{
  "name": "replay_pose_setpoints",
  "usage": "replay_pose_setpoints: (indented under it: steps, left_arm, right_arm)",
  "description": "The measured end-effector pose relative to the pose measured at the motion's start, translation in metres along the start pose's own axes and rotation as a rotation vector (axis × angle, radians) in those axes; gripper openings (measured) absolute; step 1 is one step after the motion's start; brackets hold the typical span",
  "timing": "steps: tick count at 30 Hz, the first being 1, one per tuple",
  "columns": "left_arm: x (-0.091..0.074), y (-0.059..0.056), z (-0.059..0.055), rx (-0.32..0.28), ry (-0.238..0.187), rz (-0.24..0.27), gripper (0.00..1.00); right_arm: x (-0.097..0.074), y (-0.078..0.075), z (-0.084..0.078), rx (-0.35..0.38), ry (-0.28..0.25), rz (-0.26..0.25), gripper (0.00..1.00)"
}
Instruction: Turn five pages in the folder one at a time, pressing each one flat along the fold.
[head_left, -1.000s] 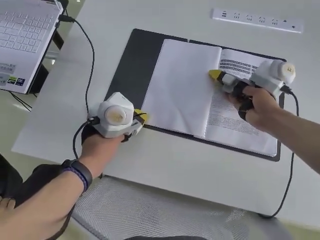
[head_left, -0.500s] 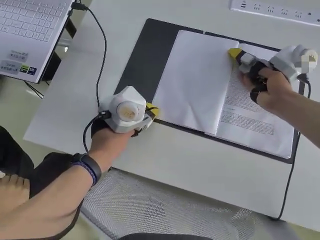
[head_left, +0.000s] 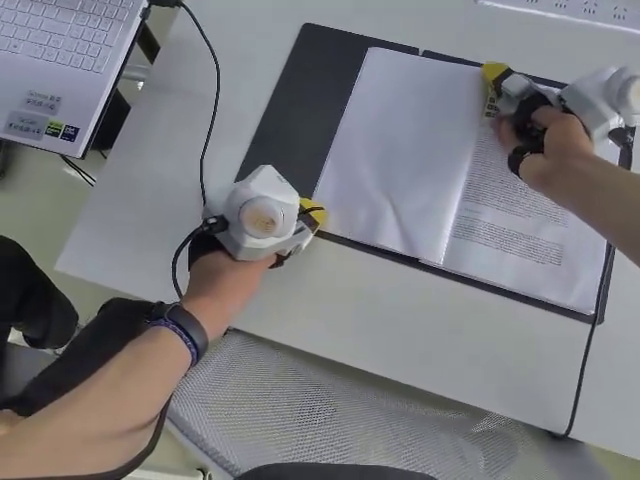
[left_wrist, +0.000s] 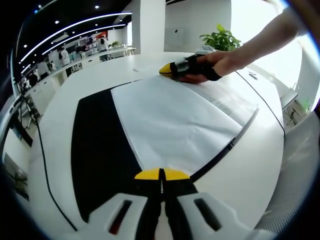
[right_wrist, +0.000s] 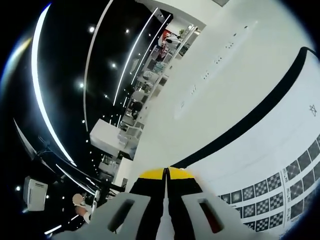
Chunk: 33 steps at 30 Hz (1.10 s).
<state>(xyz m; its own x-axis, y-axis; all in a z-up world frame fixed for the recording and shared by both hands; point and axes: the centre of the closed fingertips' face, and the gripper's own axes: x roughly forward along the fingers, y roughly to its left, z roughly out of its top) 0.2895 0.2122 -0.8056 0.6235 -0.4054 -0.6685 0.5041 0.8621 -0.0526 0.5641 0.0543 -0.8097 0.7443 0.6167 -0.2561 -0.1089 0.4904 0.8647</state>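
A black folder (head_left: 290, 110) lies open on the white table, a blank turned page (head_left: 400, 150) on its left side and a printed page (head_left: 520, 215) on its right. My right gripper (head_left: 494, 74) is shut with its yellow tips pressed on the paper near the top of the fold; its own view shows the printed page (right_wrist: 270, 165) and the folder's black edge (right_wrist: 260, 112). My left gripper (head_left: 311, 214) is shut and rests at the folder's near left edge, holding nothing. From the left gripper view (left_wrist: 161, 175) the blank page (left_wrist: 175, 120) spreads ahead, with the right gripper (left_wrist: 167, 70) at its far end.
A white laptop (head_left: 65, 55) sits at the far left with a black cable (head_left: 205, 120) running down past the folder. A power strip (head_left: 570, 8) lies at the table's back edge. A mesh chair seat (head_left: 330, 420) is below the table's near edge.
My right gripper has slid up along the fold toward the top of the page. The left gripper stays at the folder's near edge; the head camera has shifted.
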Motion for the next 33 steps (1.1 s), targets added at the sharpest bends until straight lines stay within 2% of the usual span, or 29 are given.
replay_pose_setpoints:
  steps: [4,13,18,23,28,33]
  left_arm:
    - [0.0,0.0,0.0,-0.003,0.0,0.001,0.0]
    - [0.0,0.0,0.0,-0.011,-0.003,0.004,0.0]
    - [0.001,0.0,0.0,-0.007,-0.003,0.006,0.0]
    - [0.001,0.0,-0.001,-0.01,-0.005,0.009,0.0]
    - [0.001,0.0,0.0,-0.018,-0.009,0.008,0.0]
    - [0.001,0.0,0.0,-0.018,-0.01,0.007,0.0]
  right_arm:
    - [0.006,-0.002,0.005,0.004,-0.014,-0.008,0.0]
    - [0.001,0.005,0.002,0.002,-0.009,-0.003,0.0]
    - [-0.002,0.008,-0.001,-0.026,-0.006,-0.003,0.0]
    - [-0.012,0.015,-0.014,-0.07,0.057,0.043,0.0]
    - [-0.021,0.018,-0.024,-0.107,0.096,0.06,0.0]
    - [-0.03,0.019,-0.033,-0.114,0.111,0.07,0.0]
